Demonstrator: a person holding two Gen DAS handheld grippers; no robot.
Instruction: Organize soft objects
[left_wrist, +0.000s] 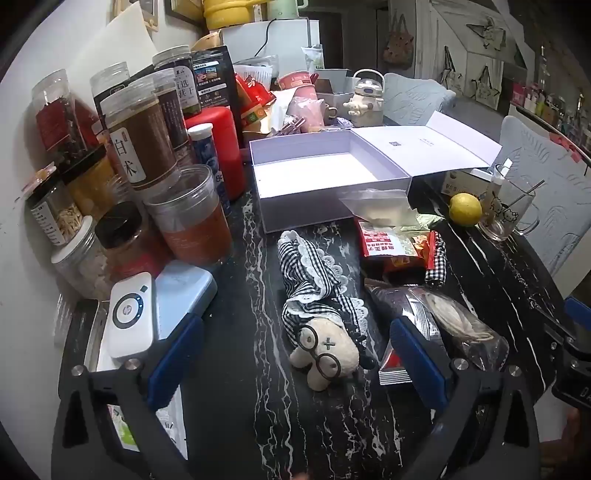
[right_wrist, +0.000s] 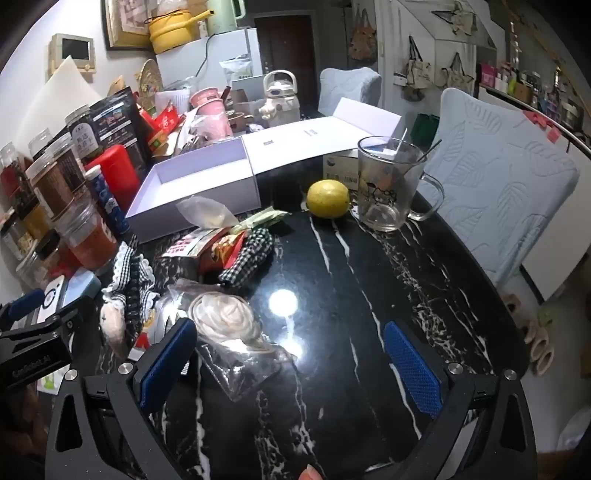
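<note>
A cream plush doll (left_wrist: 317, 310) in a black-and-white checked dress with lace trim and wire glasses lies on the black marble table (left_wrist: 240, 332), head toward me. My left gripper (left_wrist: 295, 363) hovers open just above its head, with nothing touching the pads. Behind the doll stands an open white box (left_wrist: 321, 173), empty inside. A checked cloth piece (right_wrist: 247, 258) lies among snack packets. My right gripper (right_wrist: 291, 367) is open over the bare table, its left finger (right_wrist: 166, 362) beside a clear bag (right_wrist: 236, 332) of pale cord. The doll (right_wrist: 122, 295) shows at the right view's left edge.
Several jars (left_wrist: 147, 147) and a red canister (left_wrist: 221, 147) crowd the left side. A white device (left_wrist: 131, 321) lies near the left finger. Snack packets (left_wrist: 391, 247), a lemon (right_wrist: 328, 198), a glass mug (right_wrist: 391, 184) and padded chairs (right_wrist: 491, 177) are to the right.
</note>
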